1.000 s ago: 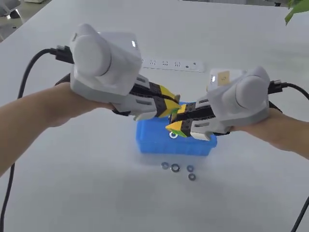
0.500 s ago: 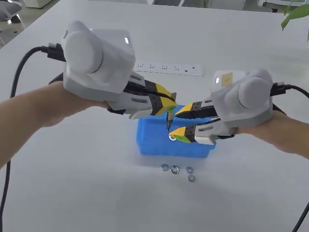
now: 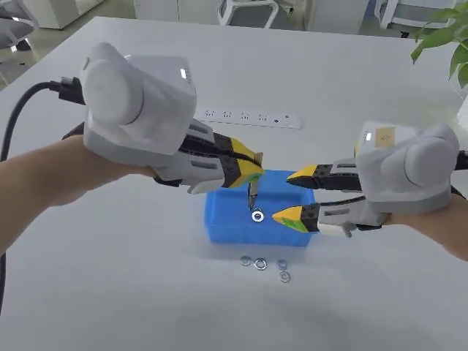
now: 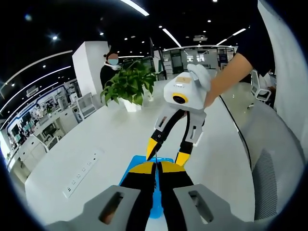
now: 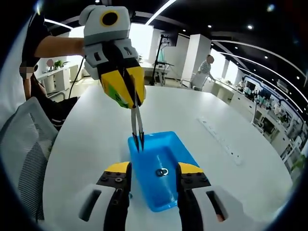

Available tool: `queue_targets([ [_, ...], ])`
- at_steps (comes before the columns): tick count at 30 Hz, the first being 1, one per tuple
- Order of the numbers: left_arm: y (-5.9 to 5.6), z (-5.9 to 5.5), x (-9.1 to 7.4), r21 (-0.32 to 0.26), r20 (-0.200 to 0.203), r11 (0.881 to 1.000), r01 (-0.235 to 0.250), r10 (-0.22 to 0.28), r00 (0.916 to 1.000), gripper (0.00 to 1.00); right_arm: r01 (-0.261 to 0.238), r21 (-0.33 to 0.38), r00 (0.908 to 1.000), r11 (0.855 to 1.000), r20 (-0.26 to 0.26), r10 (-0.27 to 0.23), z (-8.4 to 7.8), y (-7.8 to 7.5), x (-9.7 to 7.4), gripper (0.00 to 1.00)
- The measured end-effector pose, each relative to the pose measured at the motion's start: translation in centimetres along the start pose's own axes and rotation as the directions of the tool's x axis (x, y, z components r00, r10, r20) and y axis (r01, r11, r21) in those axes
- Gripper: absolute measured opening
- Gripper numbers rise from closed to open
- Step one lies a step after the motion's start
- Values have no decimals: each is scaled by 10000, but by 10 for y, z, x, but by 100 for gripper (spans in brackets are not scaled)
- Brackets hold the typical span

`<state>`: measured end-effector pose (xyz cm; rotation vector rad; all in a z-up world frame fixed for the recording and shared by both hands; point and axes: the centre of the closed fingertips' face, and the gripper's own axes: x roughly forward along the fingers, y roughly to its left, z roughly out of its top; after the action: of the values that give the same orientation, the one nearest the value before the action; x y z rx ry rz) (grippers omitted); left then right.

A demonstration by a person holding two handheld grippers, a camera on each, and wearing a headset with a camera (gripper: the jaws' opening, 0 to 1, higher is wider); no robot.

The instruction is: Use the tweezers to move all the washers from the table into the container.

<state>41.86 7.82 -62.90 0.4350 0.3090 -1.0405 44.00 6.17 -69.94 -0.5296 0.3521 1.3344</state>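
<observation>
in the head view the left gripper (image 3: 252,170) hides most of the tweezers (image 3: 251,196); just their tips stick out below its fingers (image 3: 238,164). the container (image 3: 223,223) has its upper left corner behind that gripper and its right end behind the right gripper (image 3: 287,196). the loose washers (image 3: 262,264) on the worktop (image 3: 146,292) are too small to count surely. in the left gripper view the gripper's own fingers cover nearly all the container at lower centre. the person's right hand (image 3: 442,234) is cut by the frame's right edge.
</observation>
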Motion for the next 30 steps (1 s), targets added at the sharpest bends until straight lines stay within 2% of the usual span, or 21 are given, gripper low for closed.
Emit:
queue_targets([
  [5, -12, 7, -4, 62, 86, 10000, 64, -65, 9999, 6, 222, 259, 9997, 9994, 52, -224, -6, 7, -13, 46],
  [9, -22, 7, -6, 111, 36, 9999, 120, -121, 9999, 6, 259, 355, 9997, 9990, 10, -260, -13, 16, -22, 52],
  [14, -35, 13, -10, 152, 153, 9996, 249, -252, 9996, 6, 111, 471, 9998, 9988, -152, -104, -21, 32, -31, 51],
  [17, -42, 16, -12, 201, 211, 9993, 318, -322, 9993, 6, 172, 558, 9998, 9983, -84, -168, -22, 38, -37, 52],
  [20, -52, 14, -12, 192, 172, 9990, 411, -414, 9990, 6, 235, 697, 9997, 9973, -39, -233, -25, 43, -42, 57],
  [23, -59, 10, -13, -4, 133, 9990, 452, -452, 9989, 6, 60, 743, 9999, 9972, -123, -51, -29, 53, -45, 62],
  [27, -71, 9, -15, -257, 331, 9986, 452, -443, 9985, 6, -161, 861, 9994, 9962, -296, 187, -40, 64, -49, 65],
  [30, -76, 3, -15, -352, 182, 9985, 411, -404, 9990, 6, -114, 997, 9987, 9950, -474, 162, -48, 70, -50, 69],
])
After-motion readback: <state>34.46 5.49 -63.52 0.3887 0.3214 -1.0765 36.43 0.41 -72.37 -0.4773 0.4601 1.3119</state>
